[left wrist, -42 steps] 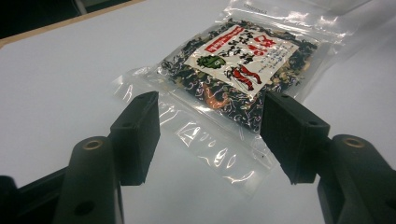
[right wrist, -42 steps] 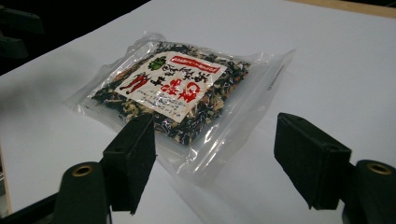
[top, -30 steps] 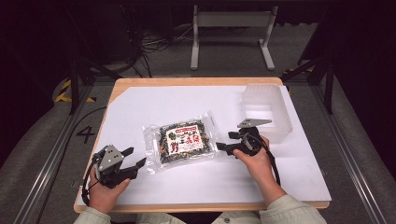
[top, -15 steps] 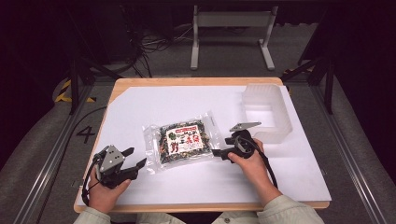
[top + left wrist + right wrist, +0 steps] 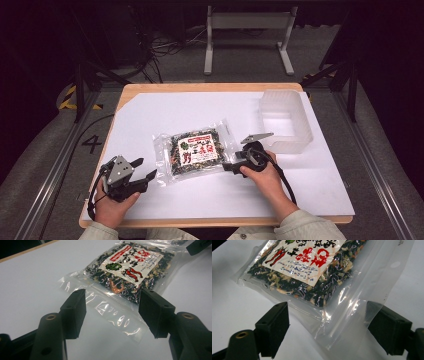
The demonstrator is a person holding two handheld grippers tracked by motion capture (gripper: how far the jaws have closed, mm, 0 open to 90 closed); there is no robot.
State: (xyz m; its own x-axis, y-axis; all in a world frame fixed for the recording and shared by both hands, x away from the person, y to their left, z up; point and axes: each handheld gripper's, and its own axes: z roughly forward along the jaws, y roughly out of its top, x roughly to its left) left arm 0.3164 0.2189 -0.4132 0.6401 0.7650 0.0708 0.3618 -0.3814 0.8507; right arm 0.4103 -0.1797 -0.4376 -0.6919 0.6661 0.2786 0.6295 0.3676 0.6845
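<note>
A clear packet of dried dark greens [image 5: 195,150] with a white and red label lies flat in the middle of the white sheet. My left gripper [image 5: 145,169] rests on the sheet just left of the packet's near left corner, jaws open. In the left gripper view the packet [image 5: 130,265] lies ahead, its clear sealed edge between the open jaws of that gripper [image 5: 112,311]. My right gripper [image 5: 231,165] is at the packet's near right corner. In the right gripper view the packet's [image 5: 312,262] clear corner lies between the wide-open jaws of that gripper [image 5: 327,326].
An empty translucent plastic container [image 5: 285,120] stands at the back right of the white sheet [image 5: 165,110]. The wooden table edge [image 5: 215,220] runs along the front. The right gripper's tip [image 5: 197,246] shows beyond the packet in the left gripper view.
My right gripper has moved left and nearer, from beside the container down to the packet's near right corner. The left gripper has stayed put.
</note>
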